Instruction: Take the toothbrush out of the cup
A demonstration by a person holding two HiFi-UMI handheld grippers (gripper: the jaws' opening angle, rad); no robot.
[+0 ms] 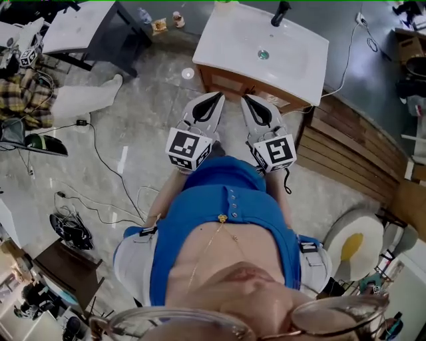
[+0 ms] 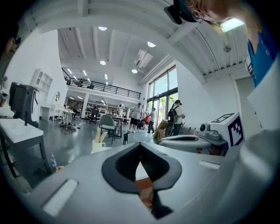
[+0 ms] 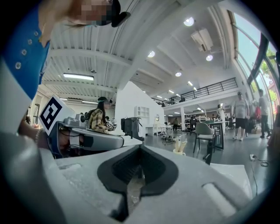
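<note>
A cream cup with pale sticks standing in it sits on the white sink top, left of a black faucet. The right gripper view shows the same cup far ahead; I cannot tell which stick is the toothbrush. In the head view only the cup's edge shows at the top border. My left gripper and right gripper are held side by side in front of the vanity, short of the sink top. Both are shut with nothing between the jaws, seen close up as left gripper and right gripper.
The sink top rests on a wooden cabinet and has a drain and a black faucet. A slatted wooden platform lies to the right. Cables trail over the floor at left. People stand far off in the hall.
</note>
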